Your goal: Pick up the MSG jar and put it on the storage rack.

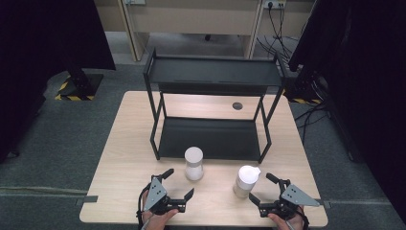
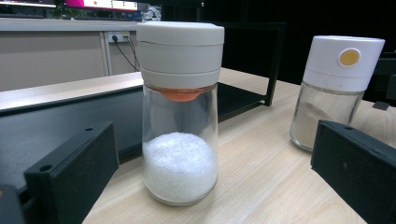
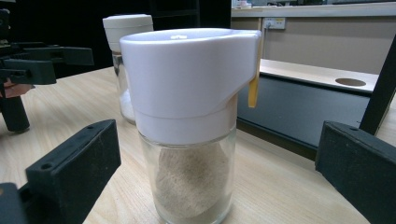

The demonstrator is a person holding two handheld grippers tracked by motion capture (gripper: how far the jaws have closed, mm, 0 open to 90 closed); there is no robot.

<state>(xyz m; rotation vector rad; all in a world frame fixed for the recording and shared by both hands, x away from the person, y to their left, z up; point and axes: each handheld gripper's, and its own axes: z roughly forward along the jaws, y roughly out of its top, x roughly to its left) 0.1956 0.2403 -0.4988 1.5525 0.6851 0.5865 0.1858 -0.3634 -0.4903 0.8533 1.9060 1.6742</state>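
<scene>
Two glass shakers are standing near the front of the wooden table (image 1: pixel 124 158).

The left shaker (image 1: pixel 194 164), round-capped, is holding white crystals; the right shaker (image 1: pixel 245 181), spouted, is holding tan powder. The left gripper (image 1: pixel 178 189) and right gripper (image 1: pixel 261 189) are gaping apart, touching neither. A black metal rack (image 1: pixel 213 72) is standing farther back.

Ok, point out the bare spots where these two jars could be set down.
Free: both shelves of the black rack, top and bottom, and the tabletop left and right of it. Crowded: the front edge, where the white-grain jar, the brown-powder jar and the open left gripper and right gripper sit.
</scene>
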